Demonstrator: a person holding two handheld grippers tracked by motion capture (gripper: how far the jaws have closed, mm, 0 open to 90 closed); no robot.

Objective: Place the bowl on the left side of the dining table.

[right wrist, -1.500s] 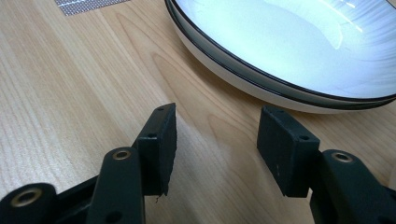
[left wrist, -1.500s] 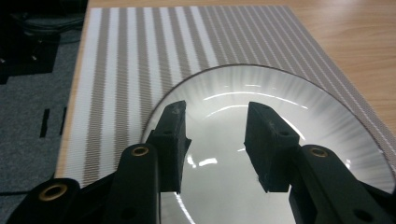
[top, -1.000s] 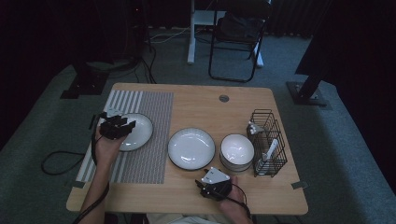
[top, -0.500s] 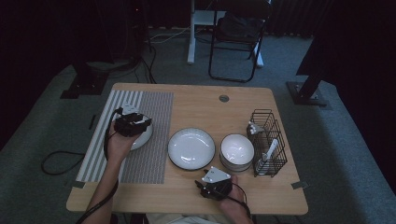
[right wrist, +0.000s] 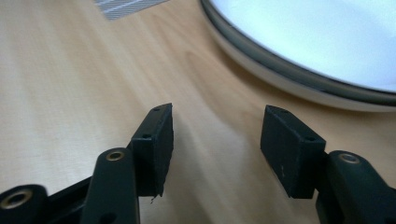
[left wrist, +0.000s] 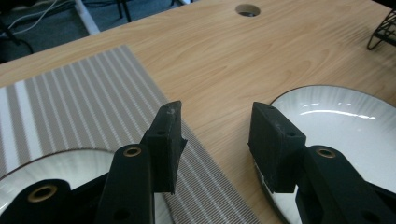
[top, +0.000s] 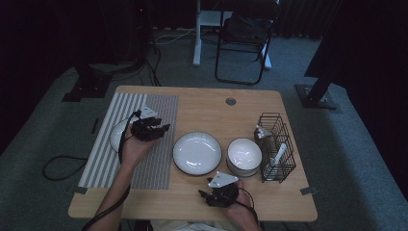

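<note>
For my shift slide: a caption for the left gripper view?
Open left tongs empty above the striped mat, one white plate beneath, another ahead.

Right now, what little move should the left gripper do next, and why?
Probably slide the left gripper a bit further toward the middle plate and lower its open jaws over the near rim. Its jaws have just been opening with nothing between them, and they hang over the striped mat edge between the plate on the mat and the middle plate.
</note>
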